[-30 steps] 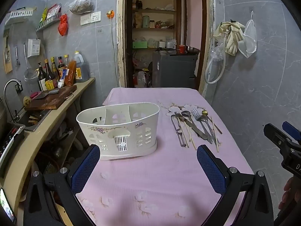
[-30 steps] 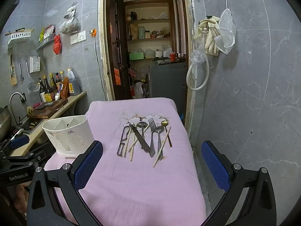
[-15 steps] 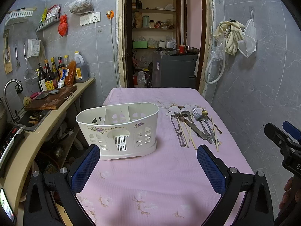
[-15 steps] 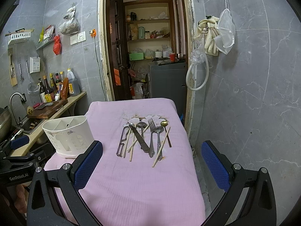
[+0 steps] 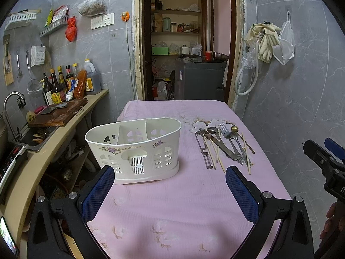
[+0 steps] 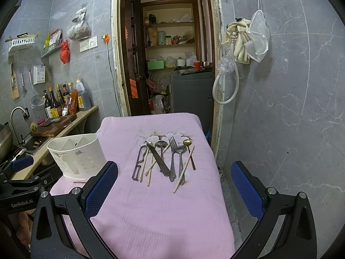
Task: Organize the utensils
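A table covered with a pink, bumpy cloth [image 5: 183, 194] with faded flower prints is filling the middle of both views. A long tan kitchen counter [image 5: 54, 146] is running along its left side, well apart from the cutlery.

A white plastic caddy [image 5: 135, 149] with cut-out holes, a small purple flower print and three open sections is sitting upright on the left part of the cloth. No cutlery is showing in the sections seen from the left wrist view.

The left tongs [image 5: 170, 192], black with blue bumpy pads, are hanging over the near part of the cloth with the jaws wide apart and nothing between them. The right tongs [image 6: 174, 190] are the same kind, also wide apart and gripping nothing.

To the right of the caddy, a bunch of cutlery is lying flat in a loose row, some pieces crossing each other. From left to right: a grey metal peeler [image 6: 139, 164], a silver table knife [image 6: 159, 161], a silver fork [image 6: 172, 159], a silver spoon [image 6: 180, 157], and a small spoon with a gold bowl [image 6: 188, 143]. Thin wooden chopsticks [image 6: 184, 170] are lying slanted among them and touching them.
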A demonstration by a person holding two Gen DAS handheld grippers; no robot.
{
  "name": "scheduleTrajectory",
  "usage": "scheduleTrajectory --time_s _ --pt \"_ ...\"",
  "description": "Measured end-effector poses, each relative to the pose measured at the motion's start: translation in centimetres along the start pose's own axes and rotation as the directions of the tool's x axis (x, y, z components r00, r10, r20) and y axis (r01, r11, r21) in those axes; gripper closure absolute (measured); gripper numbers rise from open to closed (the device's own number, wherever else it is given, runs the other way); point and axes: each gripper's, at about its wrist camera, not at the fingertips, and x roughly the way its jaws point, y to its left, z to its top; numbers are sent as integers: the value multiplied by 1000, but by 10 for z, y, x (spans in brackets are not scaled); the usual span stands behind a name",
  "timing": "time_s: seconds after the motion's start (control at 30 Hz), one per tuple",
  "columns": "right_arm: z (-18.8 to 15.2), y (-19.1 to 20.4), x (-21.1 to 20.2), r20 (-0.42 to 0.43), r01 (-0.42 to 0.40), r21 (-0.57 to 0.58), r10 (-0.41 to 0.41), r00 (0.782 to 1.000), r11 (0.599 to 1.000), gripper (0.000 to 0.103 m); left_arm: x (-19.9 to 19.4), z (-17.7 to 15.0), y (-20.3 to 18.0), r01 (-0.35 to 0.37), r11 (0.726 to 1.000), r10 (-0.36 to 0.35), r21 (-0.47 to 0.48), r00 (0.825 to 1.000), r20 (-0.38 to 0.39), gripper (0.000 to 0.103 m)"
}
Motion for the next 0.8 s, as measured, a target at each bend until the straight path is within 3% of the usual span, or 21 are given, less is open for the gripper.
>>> scheduleTrajectory --time_s 0.33,0.8 --pt "1 1 1 0 -2 -1 2 1000 1000 1 8 -13 14 -3 1000 3 -2 1000 -1 0" --pt "1 2 4 -2 -2 1 2 1000 1000 1 10 -2 6 -11 1000 11 -5 1000 -4 0"
